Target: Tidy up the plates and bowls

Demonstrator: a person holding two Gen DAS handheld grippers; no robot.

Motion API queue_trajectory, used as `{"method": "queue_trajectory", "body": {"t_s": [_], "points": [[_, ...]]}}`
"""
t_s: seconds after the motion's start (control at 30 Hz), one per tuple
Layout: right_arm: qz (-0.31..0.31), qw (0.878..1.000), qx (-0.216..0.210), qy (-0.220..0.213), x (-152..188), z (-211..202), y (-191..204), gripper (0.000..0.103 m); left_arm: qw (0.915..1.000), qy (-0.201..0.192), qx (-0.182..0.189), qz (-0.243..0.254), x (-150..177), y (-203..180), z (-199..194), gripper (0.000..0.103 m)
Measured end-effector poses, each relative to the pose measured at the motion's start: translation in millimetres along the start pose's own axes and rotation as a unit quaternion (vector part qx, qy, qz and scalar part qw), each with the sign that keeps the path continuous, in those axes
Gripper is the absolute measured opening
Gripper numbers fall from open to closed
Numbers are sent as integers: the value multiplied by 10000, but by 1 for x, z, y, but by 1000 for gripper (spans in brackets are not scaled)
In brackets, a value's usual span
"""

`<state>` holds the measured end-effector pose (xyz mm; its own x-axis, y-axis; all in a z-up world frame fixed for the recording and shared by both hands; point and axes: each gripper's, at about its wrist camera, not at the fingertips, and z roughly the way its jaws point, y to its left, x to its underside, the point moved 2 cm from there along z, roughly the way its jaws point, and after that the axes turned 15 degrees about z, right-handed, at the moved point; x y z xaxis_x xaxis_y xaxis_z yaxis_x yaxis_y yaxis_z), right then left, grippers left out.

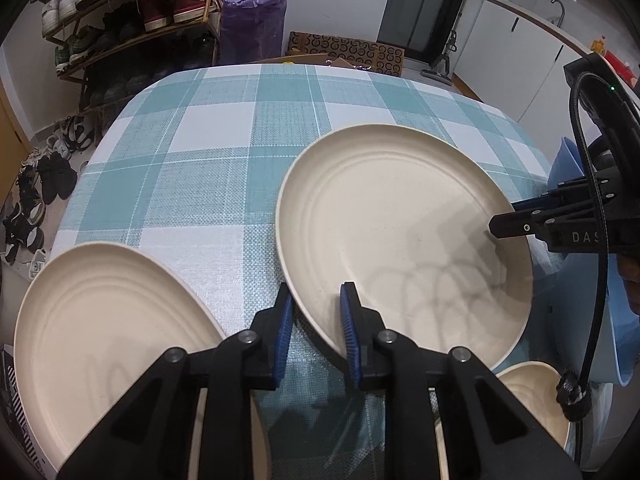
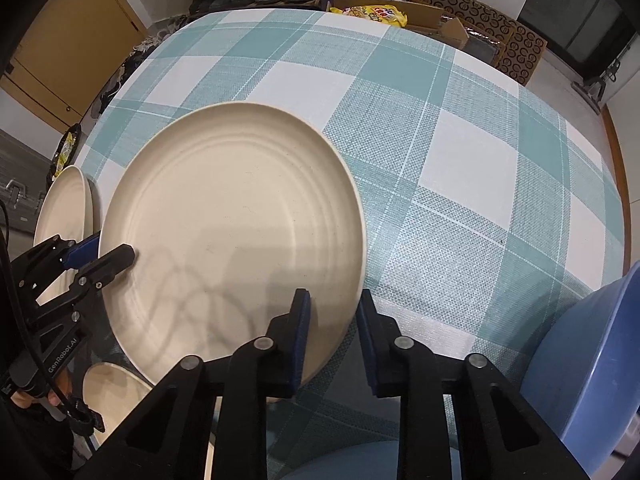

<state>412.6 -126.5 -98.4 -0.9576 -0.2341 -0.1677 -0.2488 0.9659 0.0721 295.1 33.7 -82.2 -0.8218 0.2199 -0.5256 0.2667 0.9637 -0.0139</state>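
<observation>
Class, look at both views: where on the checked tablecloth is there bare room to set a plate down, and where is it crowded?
Free: the far half of the tablecloth, beyond the big cream plate. Crowded: the near edge, with the second plate, cream bowl and blue bowl.

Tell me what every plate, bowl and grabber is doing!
big plate, empty, face up, rim pinched on two sides
left gripper, shut on big plate
right gripper, shut on big plate
second plate, empty, face up, untouched
small bowl, empty, upright
blue bowl, upright, inside mostly hidden
</observation>
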Motion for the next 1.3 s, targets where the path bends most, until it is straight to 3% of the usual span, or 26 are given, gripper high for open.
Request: {"method": "queue_trajectory", "body": {"t_s": [0.37, 1.3], "points": [[-10, 9995, 126, -286, 6, -10, -3, 18, 9996, -198, -170, 141, -4, -7, -15, 19], [-175, 9963, -18, -838, 42, -73, 15, 18, 9964, -631, -527, 189, 5, -16, -80, 19]]}}
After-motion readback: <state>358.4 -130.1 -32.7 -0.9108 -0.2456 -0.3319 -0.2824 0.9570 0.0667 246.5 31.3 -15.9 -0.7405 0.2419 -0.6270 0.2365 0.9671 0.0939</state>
